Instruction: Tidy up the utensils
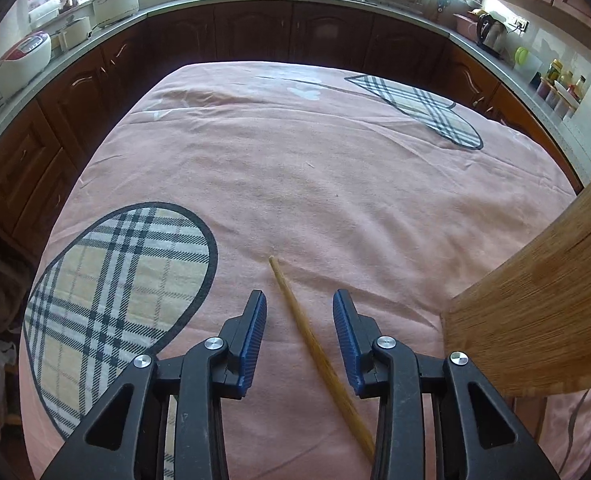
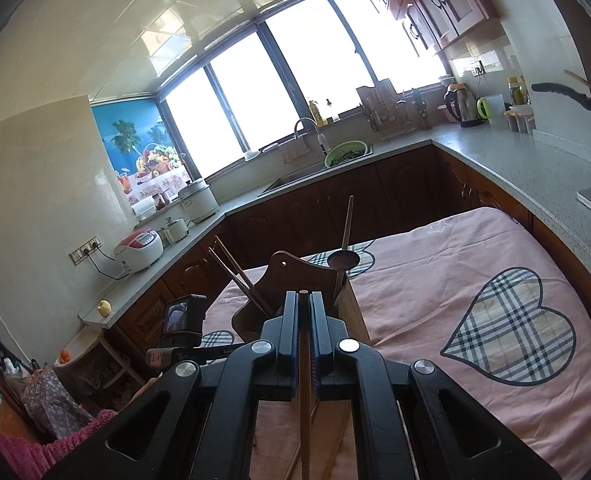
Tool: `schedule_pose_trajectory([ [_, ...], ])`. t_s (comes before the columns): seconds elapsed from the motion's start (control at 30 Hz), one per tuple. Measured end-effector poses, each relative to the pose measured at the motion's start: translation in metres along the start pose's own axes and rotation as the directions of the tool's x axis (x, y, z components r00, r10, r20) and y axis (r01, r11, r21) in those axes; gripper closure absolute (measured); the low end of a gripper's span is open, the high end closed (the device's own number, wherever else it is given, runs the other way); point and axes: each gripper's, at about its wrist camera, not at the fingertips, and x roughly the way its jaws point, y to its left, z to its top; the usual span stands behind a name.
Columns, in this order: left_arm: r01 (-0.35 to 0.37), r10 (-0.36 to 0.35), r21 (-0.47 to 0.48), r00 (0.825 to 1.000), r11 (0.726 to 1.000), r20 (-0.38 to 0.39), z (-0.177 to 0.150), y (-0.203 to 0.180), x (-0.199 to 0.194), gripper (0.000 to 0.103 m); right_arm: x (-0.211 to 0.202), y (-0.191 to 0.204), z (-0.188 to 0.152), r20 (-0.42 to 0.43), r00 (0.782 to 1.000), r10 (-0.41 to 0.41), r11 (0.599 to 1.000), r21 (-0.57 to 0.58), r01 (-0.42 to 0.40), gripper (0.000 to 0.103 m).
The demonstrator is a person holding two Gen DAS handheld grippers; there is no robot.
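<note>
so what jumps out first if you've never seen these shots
In the left wrist view, the open left gripper straddles a pale wooden chopstick lying on the pink cloth with plaid hearts. In the right wrist view, the right gripper is clamped on a dark wooden stick, just before the brown wooden utensil holder.

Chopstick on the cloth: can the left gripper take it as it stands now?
Probably yes. The left gripper is open and the chopstick lies on the pink cloth between its fingers, nothing over it. The wooden holder stands off to the side, apart.
</note>
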Motion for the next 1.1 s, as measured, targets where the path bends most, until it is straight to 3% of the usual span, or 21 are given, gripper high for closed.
schedule_pose_trajectory([
  [0.1, -0.038, 0.037, 0.039, 0.999, 0.999, 0.022, -0.004, -0.002, 0.009, 0.089, 0.001, -0.002, 0.0, -0.001, 1.0, 0.0, 1.0, 0.006, 0.0, 0.098],
  [0.17, -0.039, 0.037, 0.054, 0.999, 0.998, 0.032, -0.006, -0.004, 0.012, 0.091, 0.0, -0.001, 0.0, 0.001, 1.0, 0.001, 1.0, 0.007, -0.001, 0.098],
  [0.33, 0.049, -0.05, 0.025, 0.998, 0.998, 0.039, -0.021, 0.006, -0.012, 0.099, -0.001, 0.003, -0.001, 0.004, 1.0, 0.003, 1.0, 0.001, -0.003, 0.098],
  [0.67, 0.214, -0.218, 0.04, 0.961, 0.976, 0.17, -0.062, 0.016, -0.123, 0.099, -0.013, 0.014, 0.0, 0.028, 1.0, 0.014, 1.0, -0.013, -0.014, 0.098],
  [1.1, 0.308, -0.318, 0.079, 0.91, 0.948, 0.268, -0.124, 0.034, -0.235, 0.099, -0.039, 0.035, 0.0, 0.066, 0.997, 0.03, 0.999, -0.042, -0.027, 0.098],
])
